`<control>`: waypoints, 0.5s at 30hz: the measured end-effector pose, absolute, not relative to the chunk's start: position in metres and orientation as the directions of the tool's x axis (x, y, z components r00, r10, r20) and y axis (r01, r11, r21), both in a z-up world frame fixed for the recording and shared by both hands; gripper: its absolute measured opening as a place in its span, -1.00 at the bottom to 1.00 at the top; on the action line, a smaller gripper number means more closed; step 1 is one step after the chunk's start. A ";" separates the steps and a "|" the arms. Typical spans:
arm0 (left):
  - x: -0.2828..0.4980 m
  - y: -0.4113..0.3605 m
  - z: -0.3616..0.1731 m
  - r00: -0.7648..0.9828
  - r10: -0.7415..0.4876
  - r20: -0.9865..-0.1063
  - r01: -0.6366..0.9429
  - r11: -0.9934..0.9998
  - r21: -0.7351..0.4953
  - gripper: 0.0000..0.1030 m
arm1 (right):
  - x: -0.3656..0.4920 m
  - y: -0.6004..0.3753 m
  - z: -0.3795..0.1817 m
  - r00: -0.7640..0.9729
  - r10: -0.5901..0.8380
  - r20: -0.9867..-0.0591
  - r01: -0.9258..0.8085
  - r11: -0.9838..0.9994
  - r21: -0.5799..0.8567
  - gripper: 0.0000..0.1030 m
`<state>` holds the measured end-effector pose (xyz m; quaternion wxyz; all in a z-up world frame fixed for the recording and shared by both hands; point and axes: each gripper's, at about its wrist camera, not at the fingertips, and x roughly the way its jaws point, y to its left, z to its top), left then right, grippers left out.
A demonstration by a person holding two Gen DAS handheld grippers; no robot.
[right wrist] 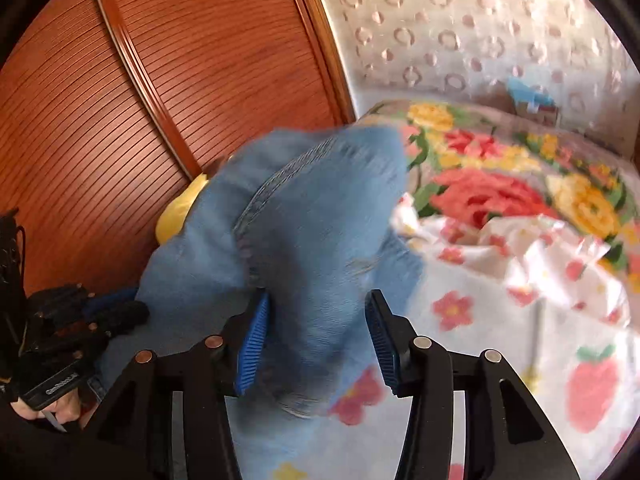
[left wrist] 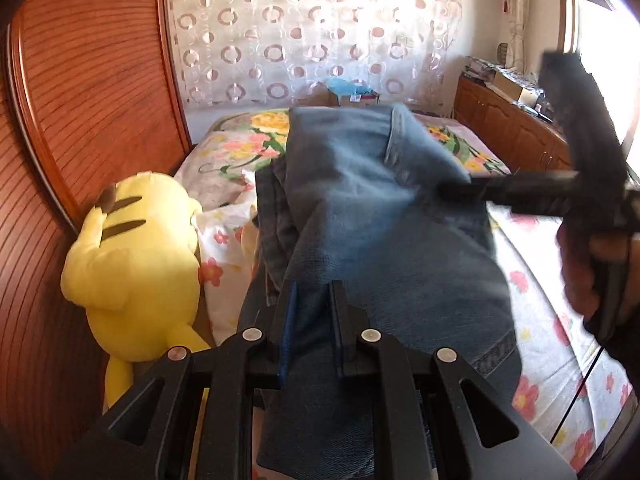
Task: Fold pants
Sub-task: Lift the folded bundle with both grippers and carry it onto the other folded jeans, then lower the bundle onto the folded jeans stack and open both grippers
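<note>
Blue jeans [left wrist: 380, 240] lie in a long folded heap down the middle of the bed. My left gripper [left wrist: 313, 286] is shut on a fold of denim at the near end, with cloth squeezed between its fingers. In the right wrist view a blurred bunch of the jeans [right wrist: 304, 208] hangs between the blue pads of my right gripper [right wrist: 317, 294]. Its jaws stand apart: the left pad [right wrist: 252, 340] touches cloth and the right pad [right wrist: 382, 340] is clear of it. A hand [left wrist: 580, 264] holds that gripper's black body at the right edge.
A yellow plush toy [left wrist: 132, 264] leans against the ribbed wooden panel [left wrist: 100, 100] on the left. The flowered bedsheet [right wrist: 520, 280] spreads to the right. A wooden cabinet [left wrist: 512, 128] with clutter stands far right, and a box [left wrist: 352, 98] sits past the bed's far end.
</note>
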<state>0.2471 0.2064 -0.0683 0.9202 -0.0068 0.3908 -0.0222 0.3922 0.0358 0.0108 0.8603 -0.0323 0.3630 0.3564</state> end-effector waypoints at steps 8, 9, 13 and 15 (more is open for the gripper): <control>0.248 0.207 -0.074 0.691 -0.027 -0.722 0.002 0.999 -0.036 -0.66 | 0.353 0.041 0.032 0.537 0.647 -0.542 -0.698 0.701 0.145 -0.16; 0.248 0.208 -0.073 0.692 -0.025 -0.721 -0.001 0.999 -0.035 -0.66 | 0.354 0.046 0.031 0.544 0.646 -0.536 -0.699 0.702 0.137 -0.18; 0.247 0.208 -0.073 0.693 -0.012 -0.721 -0.011 1.000 -0.028 -0.65 | 0.382 0.063 0.002 0.564 0.586 -0.581 -0.669 0.737 0.094 -0.31; 0.246 0.209 -0.073 0.696 -0.014 -0.718 -0.017 0.999 -0.035 -0.64 | 0.394 0.068 -0.011 0.547 0.558 -0.624 -0.655 0.749 0.096 -0.33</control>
